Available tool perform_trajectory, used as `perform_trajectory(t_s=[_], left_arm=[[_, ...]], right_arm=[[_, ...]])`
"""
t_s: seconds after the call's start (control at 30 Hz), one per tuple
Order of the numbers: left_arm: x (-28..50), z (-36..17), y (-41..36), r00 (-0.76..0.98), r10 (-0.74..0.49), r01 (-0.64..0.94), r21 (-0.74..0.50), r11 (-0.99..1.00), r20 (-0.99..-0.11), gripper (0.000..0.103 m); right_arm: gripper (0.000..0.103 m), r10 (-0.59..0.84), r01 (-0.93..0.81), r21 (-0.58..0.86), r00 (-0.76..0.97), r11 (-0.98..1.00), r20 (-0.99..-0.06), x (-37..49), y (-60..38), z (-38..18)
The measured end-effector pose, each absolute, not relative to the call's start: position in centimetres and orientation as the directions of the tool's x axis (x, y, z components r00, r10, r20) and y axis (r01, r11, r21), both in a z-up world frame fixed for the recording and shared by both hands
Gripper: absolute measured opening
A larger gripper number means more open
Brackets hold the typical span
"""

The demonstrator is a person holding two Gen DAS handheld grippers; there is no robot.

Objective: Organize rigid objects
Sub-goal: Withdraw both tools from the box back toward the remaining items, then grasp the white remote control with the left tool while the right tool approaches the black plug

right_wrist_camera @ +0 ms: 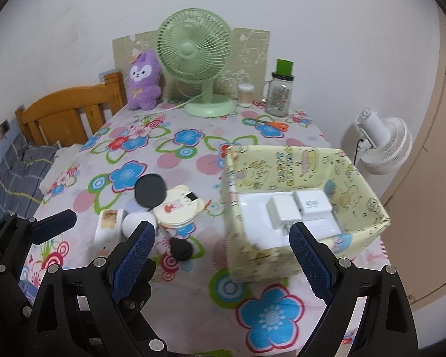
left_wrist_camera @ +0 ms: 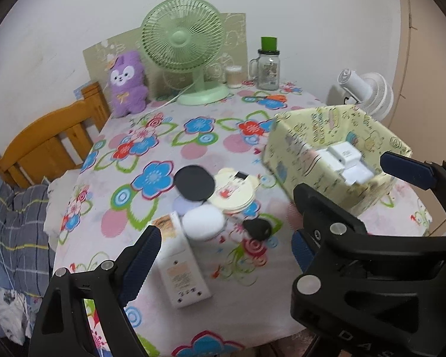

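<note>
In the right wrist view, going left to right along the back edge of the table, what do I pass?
Purple plush toy → green desk fan → small clear cup → glass jar with the green lid. Off the table's right side stands a white fan.

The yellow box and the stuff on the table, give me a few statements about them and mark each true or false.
1. The yellow box already holds white items. True.
2. The black round disc lies inside the box. False: it lies on the flowered tablecloth, beside the box, in a small pile.
3. The left gripper is clamped on the long white box. False: its jaws stand wide open with nothing held.
4. The right gripper holds nothing. True.
5. The green fan stands at the far edge of the table, next to a purple plush toy. True.
6. The glass jar has a red cap. False: the cap is green.
</note>
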State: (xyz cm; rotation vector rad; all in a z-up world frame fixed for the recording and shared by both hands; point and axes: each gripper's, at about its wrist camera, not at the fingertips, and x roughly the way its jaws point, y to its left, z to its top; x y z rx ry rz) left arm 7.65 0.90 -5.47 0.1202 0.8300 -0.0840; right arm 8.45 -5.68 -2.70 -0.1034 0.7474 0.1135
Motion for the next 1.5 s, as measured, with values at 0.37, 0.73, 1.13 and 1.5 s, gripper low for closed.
perform_trajectory(t_s=[0.37, 0.73, 1.13, 1.5], left_arm=[[6.7, -7.1, 3.9, 0.657, 0.022, 0.067, 0.087, 0.994, -0.754, 0.091], [7.6, -9.7, 5.5, 0.621, -0.001, 0.060, 0.046, 0.997, -0.784, 0.091], [8.4, -12.4, 6.3, 0.590, 0.001, 0.027, 0.021, 0.999, -0.808, 0.091], [9.3, -14.4, 7.1, 0.568, -0.009, 0.015, 0.000, 1.000, -0.823, 0.082]], right_arm=[[0.094, 0.082, -0.161, -0.051, 0.720, 0.986, -0.689, 7.5, -2.8, -4.3], [0.094, 0.091, -0.150, -0.017, 0.681, 0.988, -0.727, 8.4, -1.6, -7.1], [0.094, 0.097, -0.149, 0.001, 0.644, 0.989, -0.759, 9.5, -1.0, -9.7], [0.094, 0.072, -0.112, 0.004, 0.614, 0.994, -0.786, 10.7, -0.9, -12.2]])
